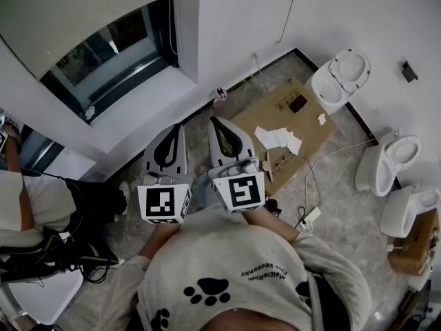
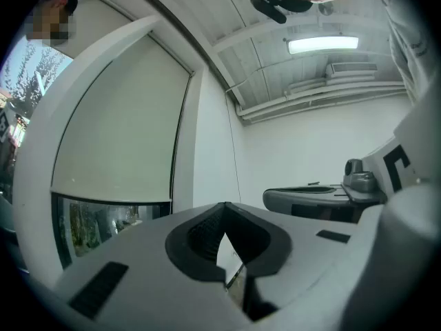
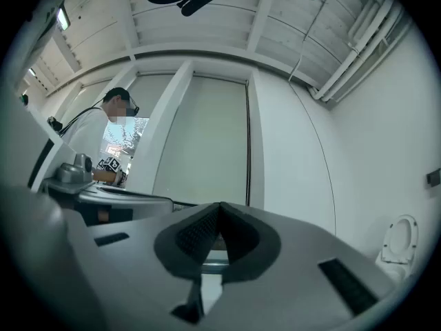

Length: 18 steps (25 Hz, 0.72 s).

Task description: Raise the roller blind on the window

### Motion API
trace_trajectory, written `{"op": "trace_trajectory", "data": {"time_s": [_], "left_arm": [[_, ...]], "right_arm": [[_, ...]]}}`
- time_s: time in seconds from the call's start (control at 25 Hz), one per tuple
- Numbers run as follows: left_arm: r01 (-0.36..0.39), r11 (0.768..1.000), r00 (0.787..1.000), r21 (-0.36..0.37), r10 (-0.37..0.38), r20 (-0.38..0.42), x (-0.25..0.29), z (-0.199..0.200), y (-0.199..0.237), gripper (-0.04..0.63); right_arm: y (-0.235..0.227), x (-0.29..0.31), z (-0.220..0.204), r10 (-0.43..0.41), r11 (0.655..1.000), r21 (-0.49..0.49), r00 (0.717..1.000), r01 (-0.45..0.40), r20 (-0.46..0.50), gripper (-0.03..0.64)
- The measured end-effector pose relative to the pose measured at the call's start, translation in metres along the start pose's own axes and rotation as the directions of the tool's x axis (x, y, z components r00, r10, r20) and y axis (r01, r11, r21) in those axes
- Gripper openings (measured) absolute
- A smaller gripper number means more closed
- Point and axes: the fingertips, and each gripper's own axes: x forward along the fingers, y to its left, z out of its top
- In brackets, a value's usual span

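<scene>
The left gripper [image 1: 177,127] and right gripper [image 1: 214,120] are held side by side, both jaw pairs closed tight on nothing. Beyond, papers [image 1: 279,138] are scattered on flattened cardboard [image 1: 311,134] whose print cannot be read; farther off, the roller blind [image 1: 69,12] is drawn over most of the window [image 1: 103,57].

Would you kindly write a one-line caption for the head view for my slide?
Shut and empty, the left gripper and right gripper face the window, whose roller blind hangs partly lowered.

Your 2 gripper views bend hard toward dark rims; ceiling lamp [image 2: 322,44] glares upper right; room evenly bright.
</scene>
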Motion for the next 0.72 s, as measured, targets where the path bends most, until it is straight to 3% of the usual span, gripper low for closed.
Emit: {"op": "trace_trajectory", "data": {"time_s": [0.32, 0.52, 0.72], "left_arm": [[0.007, 1.0, 1.0, -0.01, -0.007, 0.014, 0.061, -0.009, 0.034, 0.008], [-0.006, 1.0, 1.0, -0.018, 0.007, 0.021, 0.114, -0.007, 0.061, 0.008], [-0.034, 0.999, 0.999, -0.024, 0.034, 0.019, 0.172, -0.004, 0.088, 0.008]], "right_arm": [[-0.028, 0.064, -0.017, -0.02, 0.999, 0.026, 0.999, 0.019, 0.028, 0.009], [-0.054, 0.12, -0.023, 0.004, 1.0, 0.015, 1.0, -0.004, -0.019, 0.009], [-0.08, 0.181, -0.023, 0.051, 0.998, 0.02, 0.999, -0.052, 0.013, 0.009]]}}
